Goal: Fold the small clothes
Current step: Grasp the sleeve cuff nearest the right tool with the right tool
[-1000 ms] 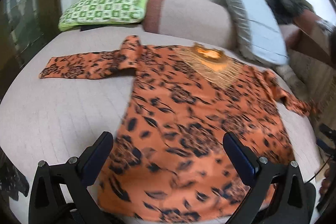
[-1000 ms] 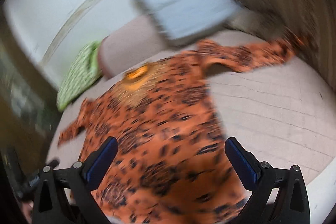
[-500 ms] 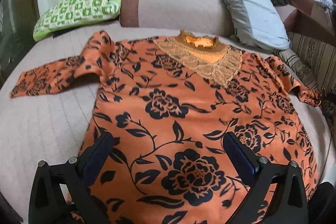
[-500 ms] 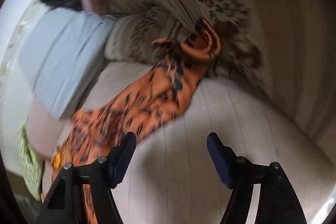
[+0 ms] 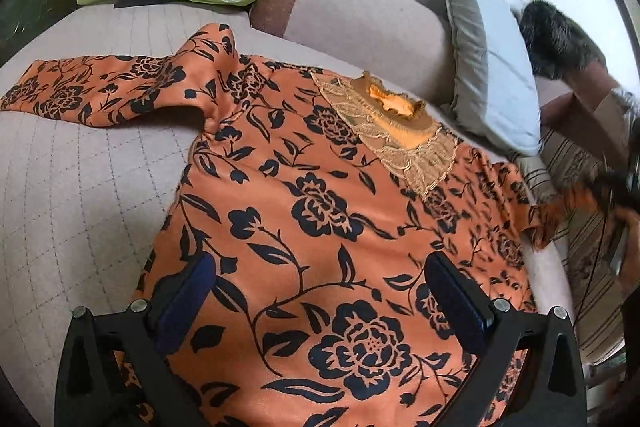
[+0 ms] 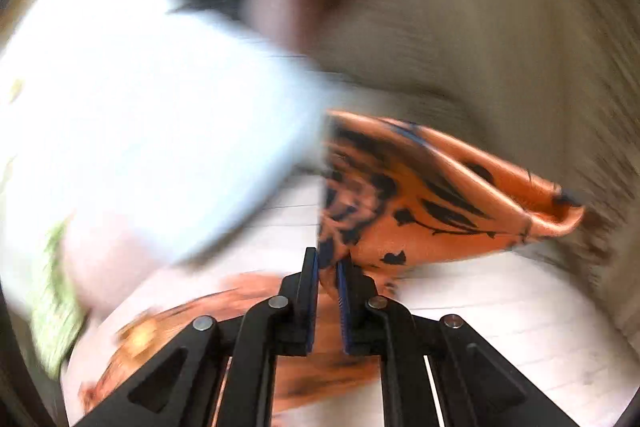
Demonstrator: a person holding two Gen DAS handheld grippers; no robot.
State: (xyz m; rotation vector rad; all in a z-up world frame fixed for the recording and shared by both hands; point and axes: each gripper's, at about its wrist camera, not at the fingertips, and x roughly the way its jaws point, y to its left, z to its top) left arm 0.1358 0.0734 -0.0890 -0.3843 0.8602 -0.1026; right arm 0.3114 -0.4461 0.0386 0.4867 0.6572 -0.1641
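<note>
- Your right gripper (image 6: 328,269) is clamped on the sleeve (image 6: 432,199); thin bite, a fast pull could slip it.
- Left gripper (image 5: 320,291) gapes over the shirt (image 5: 312,211), flat on the bed (image 5: 80,179).
- Unpinned, the shirt may drag.

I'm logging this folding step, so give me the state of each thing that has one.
orange floral top: spread flat on the bed, not folded.
right sleeve: lifted, pinched.
left sleeve: lying stretched out.
right hand-held gripper: shut on the right sleeve.
left hand-held gripper: open, over the hem, holding nothing.
</note>
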